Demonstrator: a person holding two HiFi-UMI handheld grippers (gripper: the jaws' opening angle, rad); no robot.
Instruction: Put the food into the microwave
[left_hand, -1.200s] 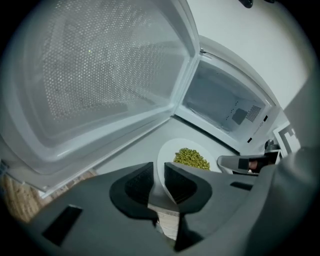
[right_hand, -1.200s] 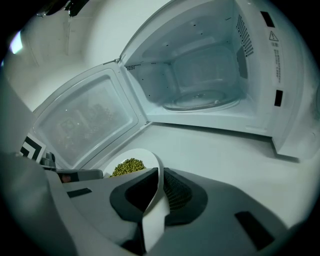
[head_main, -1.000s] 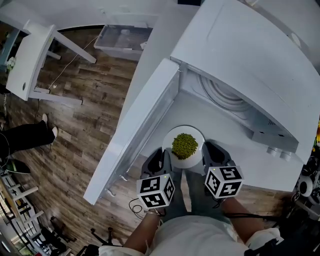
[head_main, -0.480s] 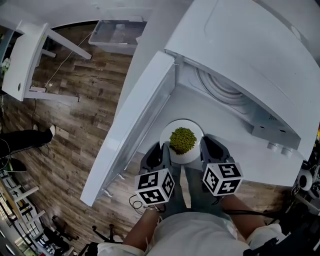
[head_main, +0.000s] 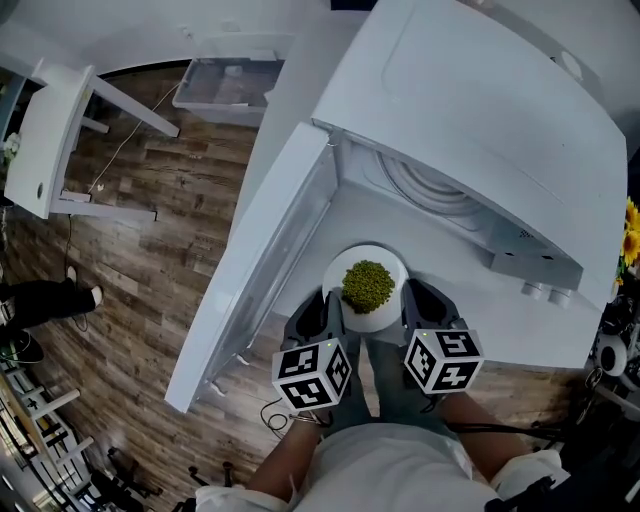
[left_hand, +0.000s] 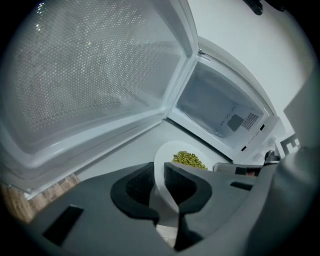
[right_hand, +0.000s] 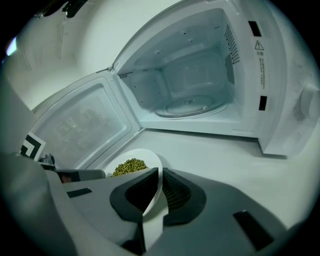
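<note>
1. Now the left gripper has its fingers clamped on the left rim of the white plate.
2. Fingers of the right gripper pinch the other rim.
3. Green beans sit heaped on it, just outside the open microwave, beside its swung-out door, over the surface.

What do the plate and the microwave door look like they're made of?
The plate looks like glazed white ceramic, thin-rimmed and smooth, though it might be plastic. The microwave door looks white plastic, with a dotted mesh window.
</note>
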